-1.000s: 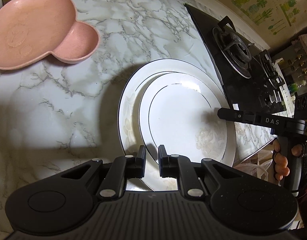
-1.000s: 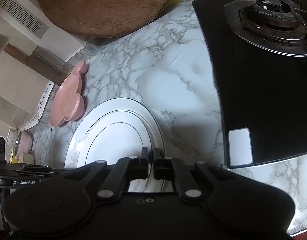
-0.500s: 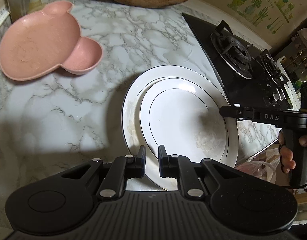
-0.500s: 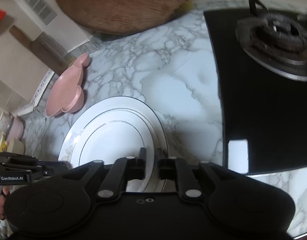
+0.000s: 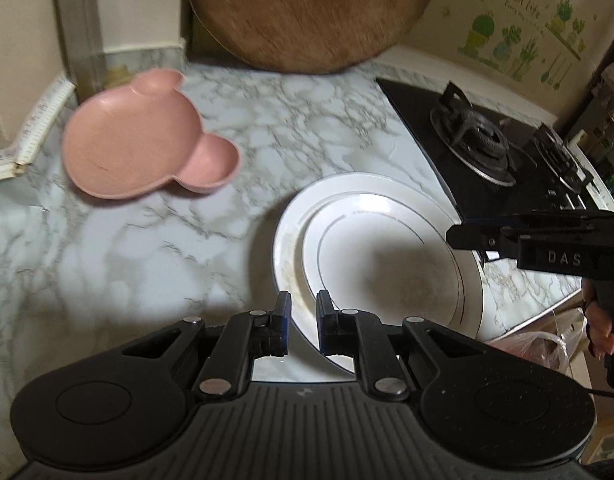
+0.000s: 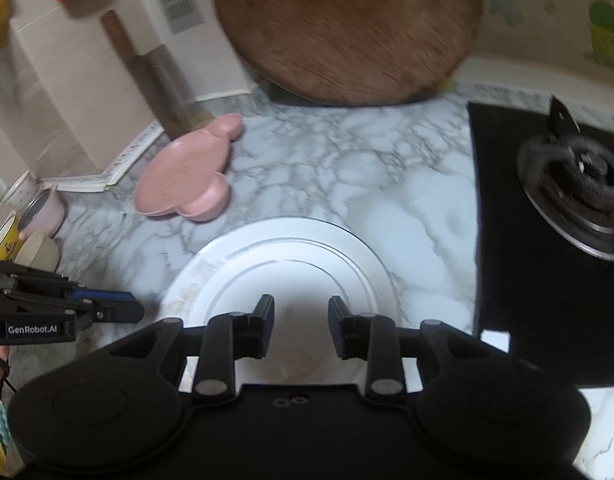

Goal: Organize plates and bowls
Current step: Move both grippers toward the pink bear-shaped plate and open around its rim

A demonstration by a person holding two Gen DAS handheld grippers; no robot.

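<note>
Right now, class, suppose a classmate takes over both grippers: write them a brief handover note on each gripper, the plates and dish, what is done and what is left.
Left gripper: nearly shut, nothing between its jaws, poised over the near rim of the plates.
Right gripper: jaws have just been opening, empty, above the plates.
Small white plate lies on the large white plate on the marble counter, pushed toward the stove side, not centred.
Pink bear-shaped dish sits apart, near the back wall.
Done: white plates stacked.
Left: probably the pink dish; cups stand at the far left.
</note>
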